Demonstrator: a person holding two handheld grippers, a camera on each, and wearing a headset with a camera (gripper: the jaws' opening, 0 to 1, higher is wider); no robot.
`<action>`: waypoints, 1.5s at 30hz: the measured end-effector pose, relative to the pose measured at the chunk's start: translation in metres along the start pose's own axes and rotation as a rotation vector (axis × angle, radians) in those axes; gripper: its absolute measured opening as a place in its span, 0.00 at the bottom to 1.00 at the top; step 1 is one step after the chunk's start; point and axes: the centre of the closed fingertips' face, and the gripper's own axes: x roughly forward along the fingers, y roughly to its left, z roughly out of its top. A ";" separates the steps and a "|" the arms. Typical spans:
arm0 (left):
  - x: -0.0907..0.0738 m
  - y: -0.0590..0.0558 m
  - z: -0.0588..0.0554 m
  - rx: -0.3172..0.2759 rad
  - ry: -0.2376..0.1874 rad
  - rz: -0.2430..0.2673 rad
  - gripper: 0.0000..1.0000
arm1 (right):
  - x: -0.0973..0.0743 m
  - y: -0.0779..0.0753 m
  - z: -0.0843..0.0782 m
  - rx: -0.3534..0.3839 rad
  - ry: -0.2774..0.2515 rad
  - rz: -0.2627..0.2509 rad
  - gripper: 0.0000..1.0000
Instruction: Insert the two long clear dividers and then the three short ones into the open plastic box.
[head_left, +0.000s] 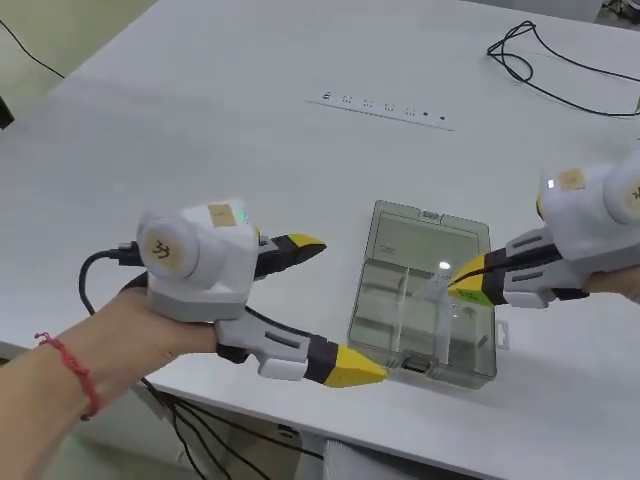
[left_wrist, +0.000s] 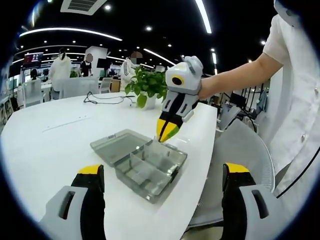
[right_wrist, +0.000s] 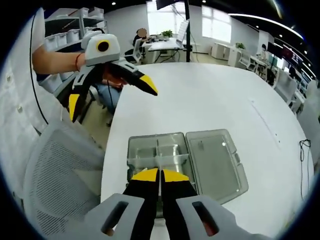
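**Head view.** The open plastic box lies right of centre on the white table, near its front edge, with the lid folded back toward the top of the frame. The right gripper comes in from the right edge with its jaws pressed together over the tray. At their tips stands a clear divider, upright in the right part of the tray, and the jaws appear to pinch its top edge. The left gripper is at lower left, held by a hand, with its jaws spread wide and nothing between them. A power strip lies at upper centre and a black cable at upper right.

**Left gripper view.** The left gripper's own jaws rise far apart at the bottom, released. Between them, further off, lies the box. The right gripper points down into the tray's far side, tips together. A potted plant stands behind.

**Right gripper view.** The right gripper shows its tips clamped at bottom centre, over the near wall of the tray. The lid lies to the right. Crossing clear walls already split the tray into compartments. The left gripper hovers at upper left, open.

Judging by those partitions, the long dividers seem to be in, and a short one looks to be going in now. I cannot count the seated pieces through the clear plastic, so how many remain is unclear.
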 end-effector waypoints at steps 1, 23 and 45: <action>0.000 0.000 0.000 -0.005 -0.002 0.000 1.00 | 0.001 0.001 0.001 -0.013 -0.002 0.002 0.03; 0.004 0.003 -0.002 -0.010 0.002 -0.005 1.00 | 0.011 0.008 0.005 -0.097 -0.012 0.031 0.02; 0.007 0.010 -0.008 -0.012 0.025 -0.010 1.00 | 0.041 -0.005 -0.021 -0.052 0.084 0.053 0.03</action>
